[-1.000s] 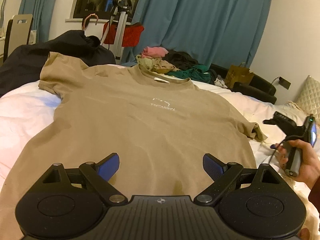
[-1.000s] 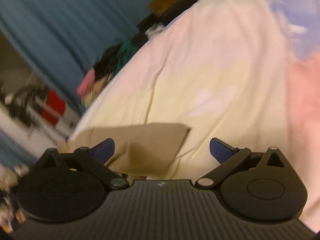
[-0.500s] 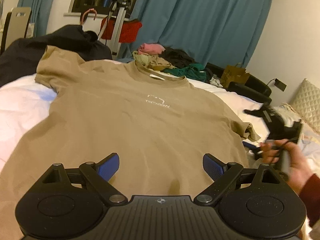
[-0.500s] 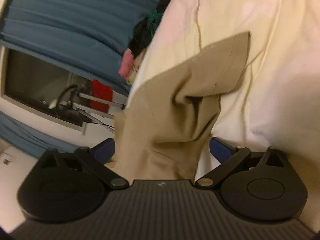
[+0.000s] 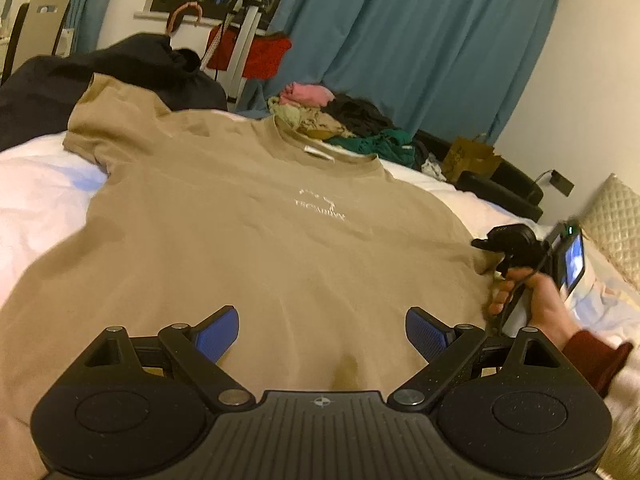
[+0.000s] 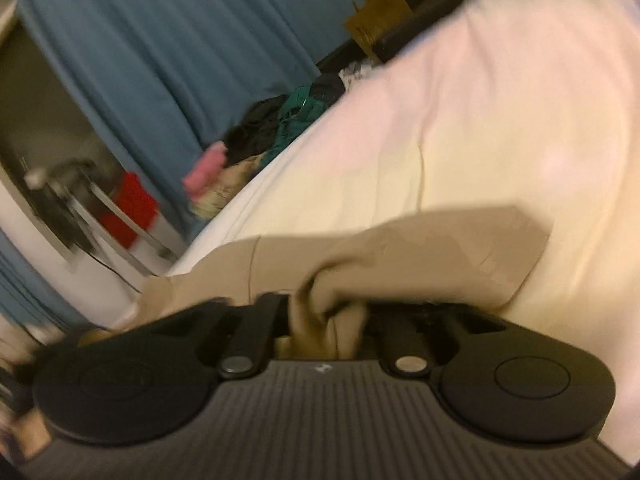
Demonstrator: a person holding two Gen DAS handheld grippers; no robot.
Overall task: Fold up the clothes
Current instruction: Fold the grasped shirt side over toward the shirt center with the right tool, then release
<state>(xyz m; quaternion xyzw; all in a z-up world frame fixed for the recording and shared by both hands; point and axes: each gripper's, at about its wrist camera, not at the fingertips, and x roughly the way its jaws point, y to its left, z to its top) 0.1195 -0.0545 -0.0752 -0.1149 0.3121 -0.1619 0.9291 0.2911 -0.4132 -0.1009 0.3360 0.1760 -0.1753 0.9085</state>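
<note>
Nearest in the left wrist view, the left gripper [image 5: 322, 332] hovers low over the hem end of the tan T-shirt [image 5: 248, 248], its blue pads spread wide apart with nothing between them. The shirt lies flat, front up, across the white bed [image 5: 36, 200], collar toward the far edge and hem toward the near one.

At the bed's right side, the right gripper [image 6: 324, 320] has just been closing: a second ago its jaws stood wide with the right sleeve [image 6: 440, 256] lying loose ahead of them, and now they are pinched together on a bunch of that tan cloth. In the left wrist view the person's right hand [image 5: 536, 296] sits right at the shirt's right shoulder, where before it was held off to the side of the bed. This view is blurred, so how deep the bite goes I cannot tell.

That grip suggests the first fold is starting: the sleeve is likely to be carried inward over the chest, while the left tool is free to take the hem.

Farther back, the left sleeve [image 5: 108, 120] rests against a dark garment [image 5: 100, 80] at the far left corner. Beyond the far edge sit a pile of clothes [image 5: 340, 120] and the blue curtain [image 5: 420, 48].
</note>
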